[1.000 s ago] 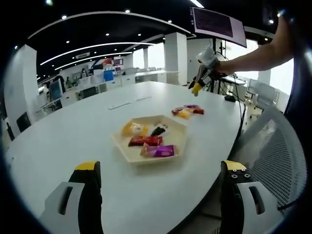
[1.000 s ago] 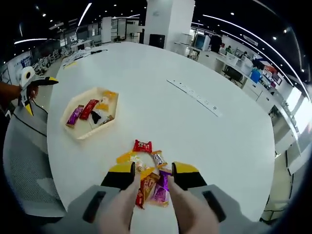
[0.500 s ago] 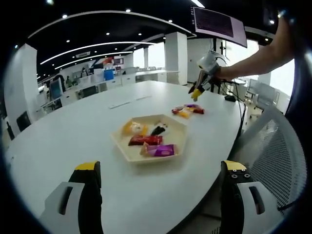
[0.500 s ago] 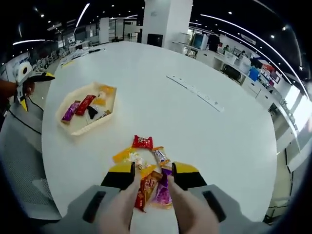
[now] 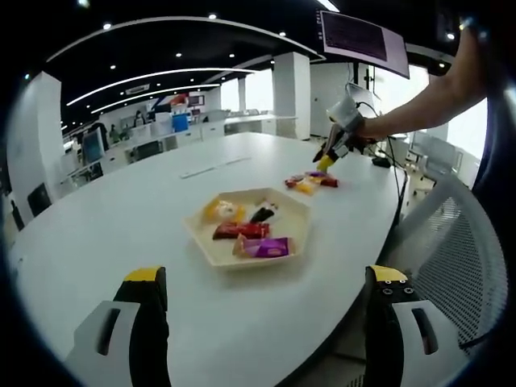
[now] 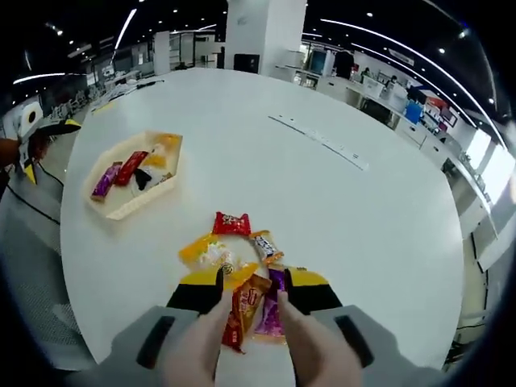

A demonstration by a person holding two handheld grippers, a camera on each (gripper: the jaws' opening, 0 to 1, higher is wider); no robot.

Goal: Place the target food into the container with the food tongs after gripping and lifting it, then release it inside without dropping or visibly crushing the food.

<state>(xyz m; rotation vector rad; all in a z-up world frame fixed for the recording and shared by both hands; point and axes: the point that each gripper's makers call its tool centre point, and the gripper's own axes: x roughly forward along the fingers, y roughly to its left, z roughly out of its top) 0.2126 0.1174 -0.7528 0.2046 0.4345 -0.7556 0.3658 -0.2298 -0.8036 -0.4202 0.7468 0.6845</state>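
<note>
Right gripper [image 6: 251, 289] jaws straddle orange snack packet [image 6: 244, 310].

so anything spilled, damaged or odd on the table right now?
Nothing spilled or damaged. Several wrapped snacks lie in the tray; a loose pile of snacks sits on the white table under the right gripper. The task names tongs; the right gripper's jaws work bare.
</note>
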